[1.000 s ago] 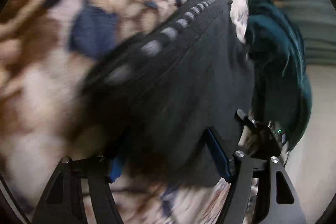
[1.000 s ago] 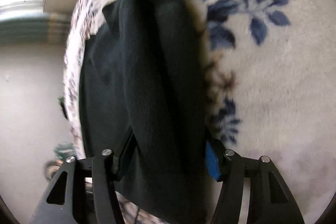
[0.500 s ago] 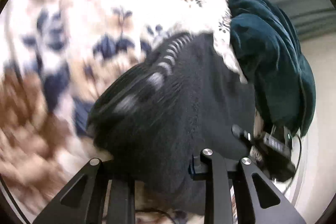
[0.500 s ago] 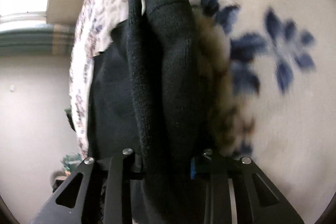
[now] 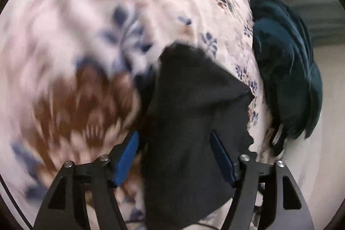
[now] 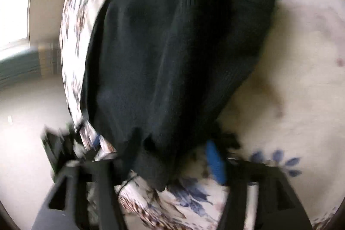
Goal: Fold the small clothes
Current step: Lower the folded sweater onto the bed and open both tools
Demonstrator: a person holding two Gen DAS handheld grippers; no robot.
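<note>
A black knit garment (image 5: pixel 189 122) lies bunched on a floral blanket (image 5: pixel 86 36). In the left wrist view it fills the space between the blue-padded fingers (image 5: pixel 127 156) of my left gripper (image 5: pixel 174 161), which stand apart. In the right wrist view the same black garment (image 6: pixel 172 53) lies folded over in thick layers. My right gripper (image 6: pixel 163 163) is open, with the garment's lower edge between its fingers (image 6: pixel 215 163). Both views are motion-blurred.
A dark teal garment (image 5: pixel 284 70) lies heaped at the blanket's right edge. The blanket (image 6: pixel 291 79) ends near the left in the right wrist view, with pale floor (image 6: pixel 21 122) and some dark equipment (image 6: pixel 56 148) below that edge.
Both grippers, closed on the black garment half a second ago, have opened. The garment has dropped into a bunched, folded heap, and both cameras have swung.
</note>
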